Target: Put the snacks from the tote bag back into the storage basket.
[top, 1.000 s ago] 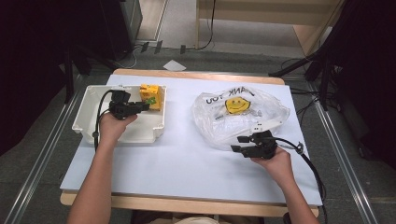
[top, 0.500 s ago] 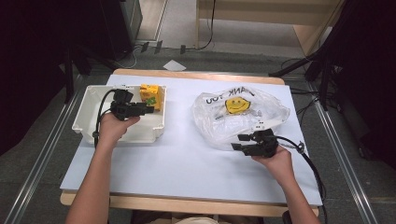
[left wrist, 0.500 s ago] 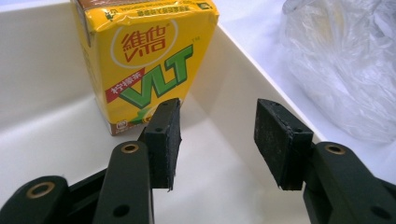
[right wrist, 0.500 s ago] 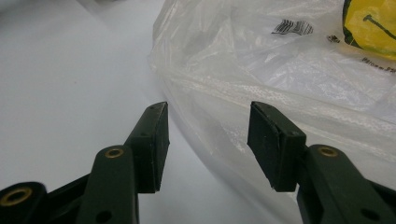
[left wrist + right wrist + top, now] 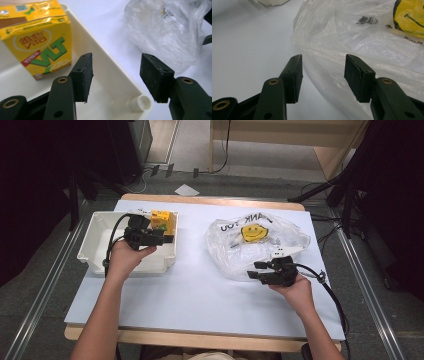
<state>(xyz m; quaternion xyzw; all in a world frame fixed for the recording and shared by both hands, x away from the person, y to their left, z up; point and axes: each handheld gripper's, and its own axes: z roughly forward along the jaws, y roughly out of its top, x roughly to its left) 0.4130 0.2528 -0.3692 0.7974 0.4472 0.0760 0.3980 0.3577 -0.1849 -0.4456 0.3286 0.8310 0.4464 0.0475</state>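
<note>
Right gripper [image 5: 257, 270], near right: jaws spread, empty, straddling near edge of clear plastic bag [image 5: 260, 242], likely placed to pinch film and hold bag open. Left gripper [image 5: 167, 238], left, farther: jaws spread, empty, poised over right wall of white bin [image 5: 92, 237], just short of yellow drink carton [image 5: 37, 40] (upright in bin's far right corner), probably lined up to grasp it. Bag and bin well apart on white table [image 5: 200, 290].
</note>
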